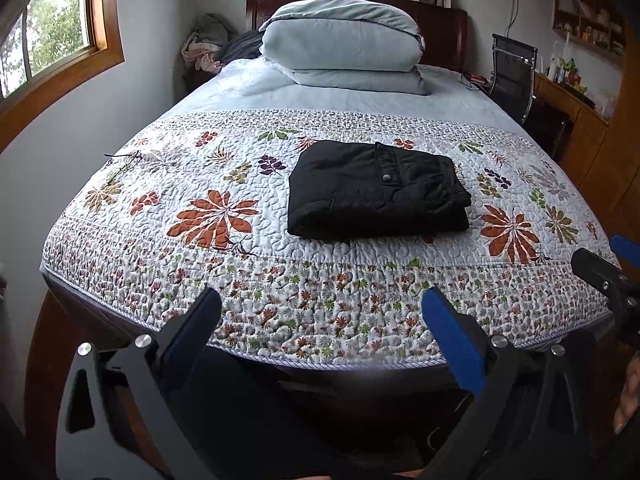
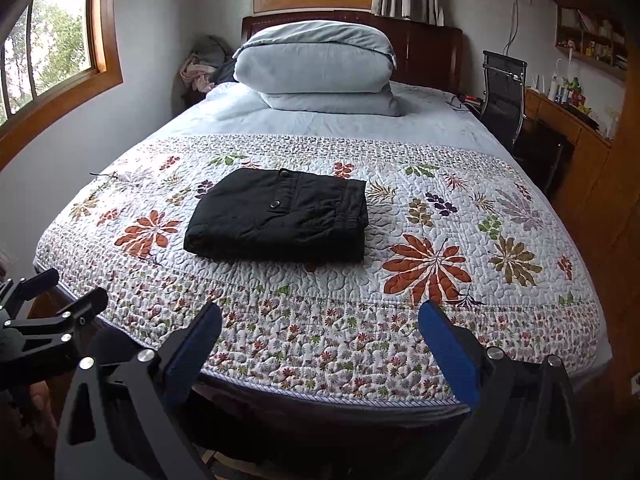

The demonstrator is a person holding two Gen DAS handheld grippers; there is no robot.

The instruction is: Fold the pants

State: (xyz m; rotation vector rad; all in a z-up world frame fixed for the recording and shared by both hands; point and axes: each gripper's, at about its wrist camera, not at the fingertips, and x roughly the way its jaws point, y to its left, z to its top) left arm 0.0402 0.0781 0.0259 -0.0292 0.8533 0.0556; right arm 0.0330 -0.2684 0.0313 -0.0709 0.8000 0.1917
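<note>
Black pants [image 1: 376,190] [image 2: 280,216] lie folded into a compact rectangle on the floral quilt [image 1: 224,280] [image 2: 440,208], near the foot of the bed. A buttoned pocket flap faces up. My left gripper [image 1: 324,312] hangs open over the foot edge of the bed, well short of the pants, with nothing between its blue pads. My right gripper [image 2: 322,320] is likewise open and empty at the same edge. The right gripper [image 1: 612,264] shows at the far right of the left wrist view, and the left gripper [image 2: 56,292] shows at the lower left of the right wrist view.
A folded pale blue duvet [image 1: 344,44] [image 2: 316,68] is stacked at the headboard. A black chair [image 1: 514,76] and wooden desk [image 1: 576,116] stand right of the bed. Clothes [image 1: 204,46] pile in the far left corner. Windows line the left and back walls.
</note>
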